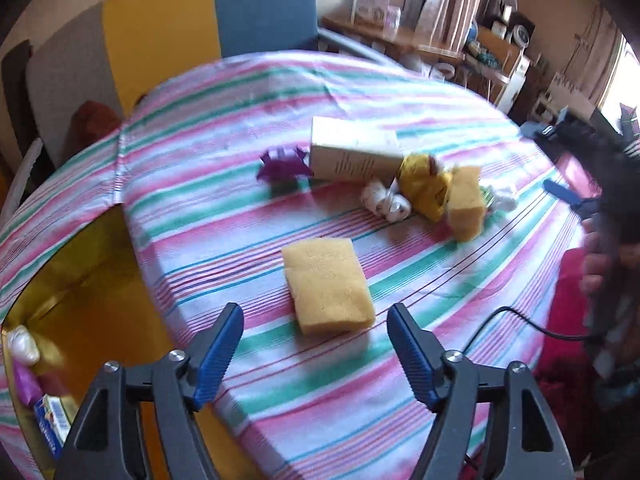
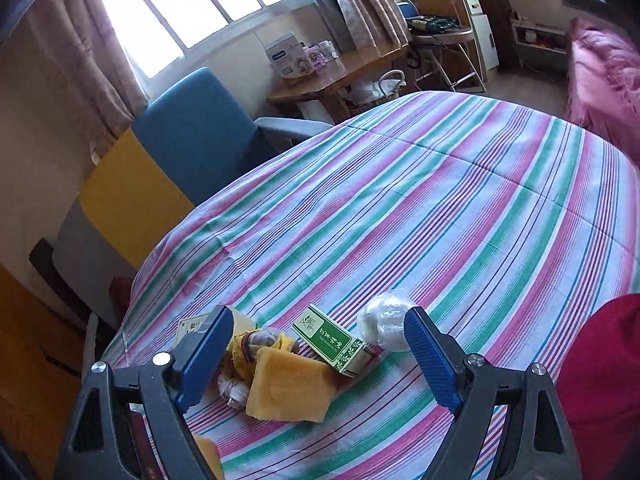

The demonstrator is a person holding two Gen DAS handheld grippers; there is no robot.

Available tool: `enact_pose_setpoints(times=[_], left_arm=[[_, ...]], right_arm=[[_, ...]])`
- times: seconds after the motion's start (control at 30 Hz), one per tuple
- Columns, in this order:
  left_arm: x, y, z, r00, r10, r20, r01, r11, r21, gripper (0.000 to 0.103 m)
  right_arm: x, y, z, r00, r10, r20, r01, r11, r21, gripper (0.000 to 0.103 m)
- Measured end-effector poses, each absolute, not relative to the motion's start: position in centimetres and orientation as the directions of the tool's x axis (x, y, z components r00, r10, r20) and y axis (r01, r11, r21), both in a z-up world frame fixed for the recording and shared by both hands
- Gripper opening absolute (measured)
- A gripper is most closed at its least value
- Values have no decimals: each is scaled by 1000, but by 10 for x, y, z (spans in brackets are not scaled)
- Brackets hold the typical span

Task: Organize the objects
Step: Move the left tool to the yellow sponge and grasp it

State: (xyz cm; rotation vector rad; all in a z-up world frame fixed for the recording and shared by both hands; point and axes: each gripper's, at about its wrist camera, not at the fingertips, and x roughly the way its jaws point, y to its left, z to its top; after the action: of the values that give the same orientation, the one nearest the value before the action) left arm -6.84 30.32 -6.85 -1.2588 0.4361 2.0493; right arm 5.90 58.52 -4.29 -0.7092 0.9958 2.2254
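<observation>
Left hand-held gripper (image 1: 316, 334) open and empty just short of the near yellow sponge (image 1: 328, 286) lying flat on the striped counter (image 1: 200, 184); right hand-held gripper (image 2: 320, 342) likewise open; the sponge appears light, soft, compressible, best pinched across its short sides.

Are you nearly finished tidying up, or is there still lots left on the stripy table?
Some is done: the yellow box beside the table already holds a few small packets. Nothing is in hand: the left gripper and right gripper both have open, empty jaws. Left on the striped cloth: a flat sponge just ahead of the left gripper, another sponge, a green box, a cream carton and some small wrapped bits.
</observation>
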Motion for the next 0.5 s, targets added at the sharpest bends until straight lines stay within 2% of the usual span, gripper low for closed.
enact_pose_setpoints(times=[0.33, 0.43, 0.5], left_arm=[[-92, 336, -103, -269, 299, -916, -687, -726, -35, 75], [-96, 340, -112, -226, 312, -923, -694, -716, -72, 58], [-94, 341, -114, -242, 319, -916, -702, -710, -62, 56]], right_arm=[[74, 598, -46, -682, 328, -654, -718, -472, 512, 88], [84, 607, -51, -653, 356, -669, -753, -403, 521, 88], [85, 612, -56, -617, 368, -696, -783, -376, 496, 88]])
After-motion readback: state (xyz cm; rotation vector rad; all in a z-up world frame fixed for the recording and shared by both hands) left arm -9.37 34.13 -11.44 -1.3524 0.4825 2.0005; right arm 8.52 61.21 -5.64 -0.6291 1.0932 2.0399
